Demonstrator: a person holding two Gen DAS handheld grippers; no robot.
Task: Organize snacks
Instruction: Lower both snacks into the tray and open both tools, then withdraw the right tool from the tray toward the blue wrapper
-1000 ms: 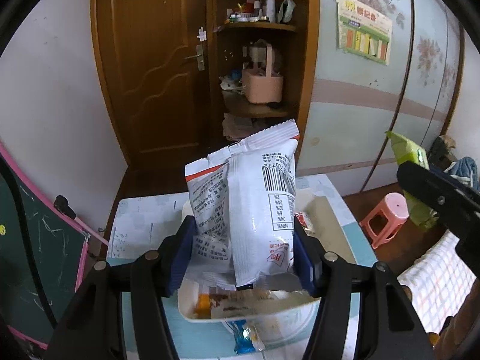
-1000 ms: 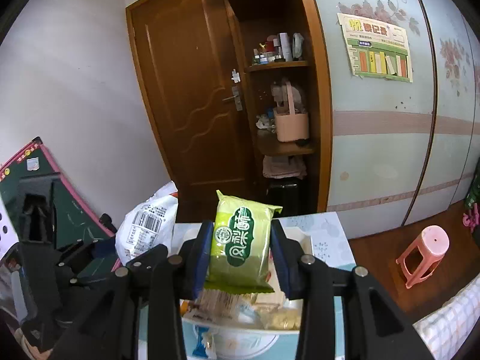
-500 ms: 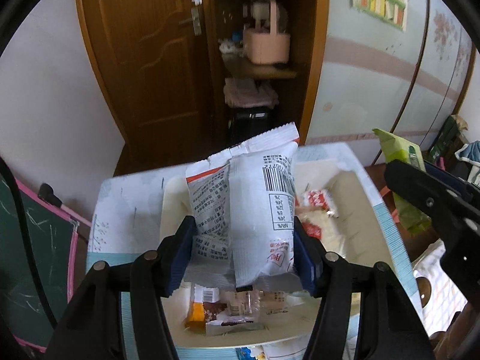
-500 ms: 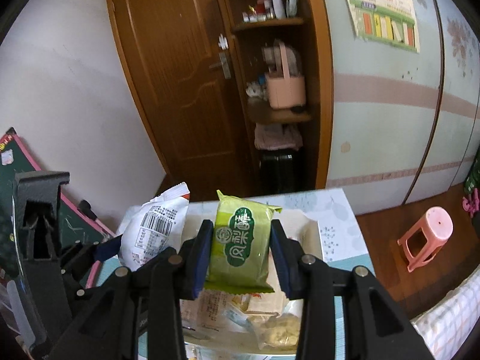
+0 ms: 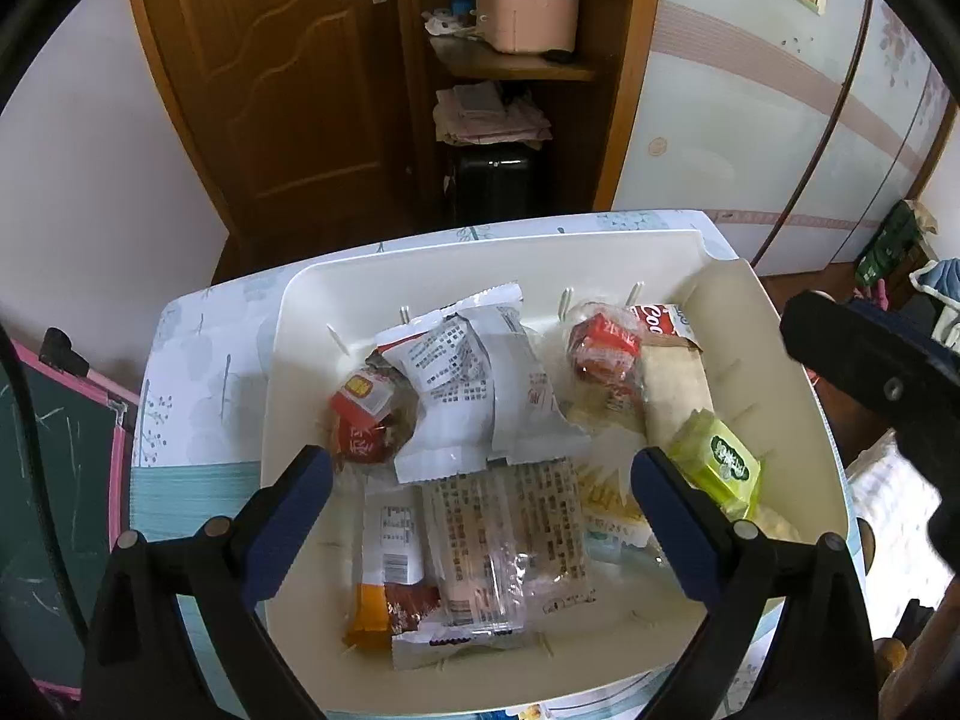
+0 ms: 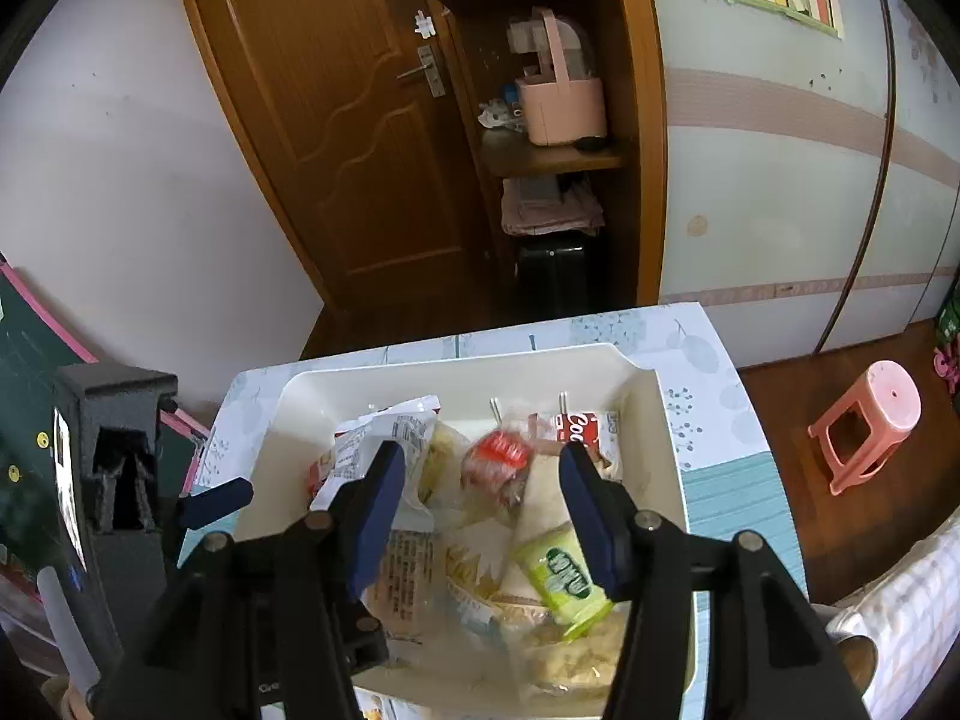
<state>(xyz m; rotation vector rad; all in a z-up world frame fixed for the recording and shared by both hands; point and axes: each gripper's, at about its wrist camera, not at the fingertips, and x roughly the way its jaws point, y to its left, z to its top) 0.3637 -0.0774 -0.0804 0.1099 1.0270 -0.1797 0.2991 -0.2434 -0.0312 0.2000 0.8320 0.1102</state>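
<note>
A small table [image 5: 198, 360] with a leaf-print cover carries a wide cream tray [image 5: 774, 396], and the tray takes up most of its top, leaving a bare strip only on the left and along the far edge. The snacks all lie inside the tray in a loose heap. The white packet [image 5: 480, 384] lies flat near the tray's middle, its long axis running from the near side to the far side, just ahead of the left gripper [image 5: 480, 468] and centred between its blue pads. That gripper's jaws have just been opening and now stand wide, with nothing pressed between them. The green packet [image 6: 561, 570] lies tilted against a pale wrapped roll [image 5: 675, 384] at the tray's right, its long axis slanting toward the near right corner. It sits just inside the right gripper [image 6: 480, 486], close to its right-hand pad; those jaws have also just been opening, stand about half apart, and do not pinch it. Both hands look free to lift straight up. The tray's raised walls and the thin pegs along its far wall leave little room to slide sideways, so upward seems the clear way out.
</note>
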